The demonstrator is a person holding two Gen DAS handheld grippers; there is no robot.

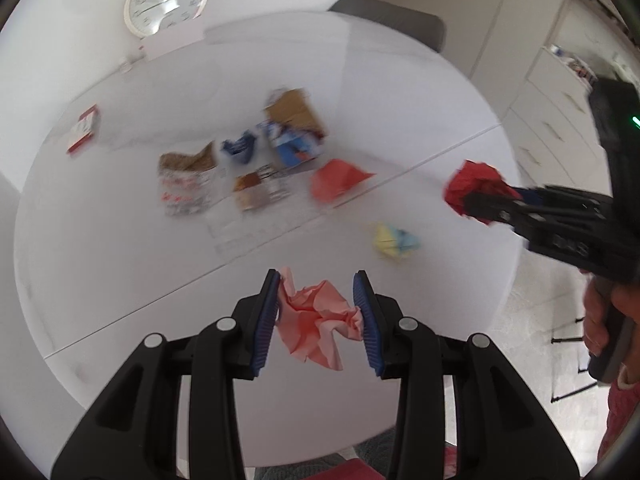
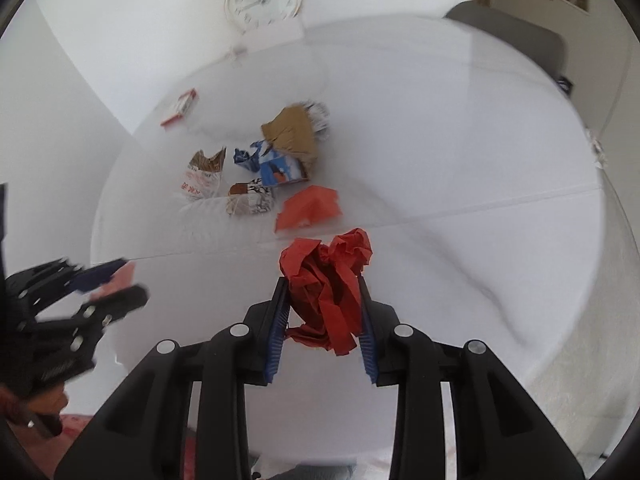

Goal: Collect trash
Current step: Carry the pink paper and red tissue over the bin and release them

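My left gripper [image 1: 318, 300] is shut on a crumpled pink paper [image 1: 316, 320], held above the round white table [image 1: 120, 280]. My right gripper [image 2: 323, 300] is shut on a crumpled red paper [image 2: 328, 280]; the left wrist view shows that red paper [image 1: 472, 184] pinched at the table's right side. Loose on the table lie an orange-red paper [image 1: 336, 182], a yellow and blue paper ball [image 1: 394, 240], a blue scrap [image 1: 240, 148], a torn blue and brown carton [image 1: 294, 128] and two torn wrappers [image 1: 188, 182]. In the right wrist view the left gripper [image 2: 108, 284] shows blurred at left.
A small red and white box [image 1: 83, 130] lies at the table's far left. A wall clock [image 1: 166, 0] hangs behind the table, and a grey chair [image 1: 392, 20] stands at its far side. White drawers [image 1: 560, 120] line the right. A hand [image 1: 600, 312] holds the right gripper.
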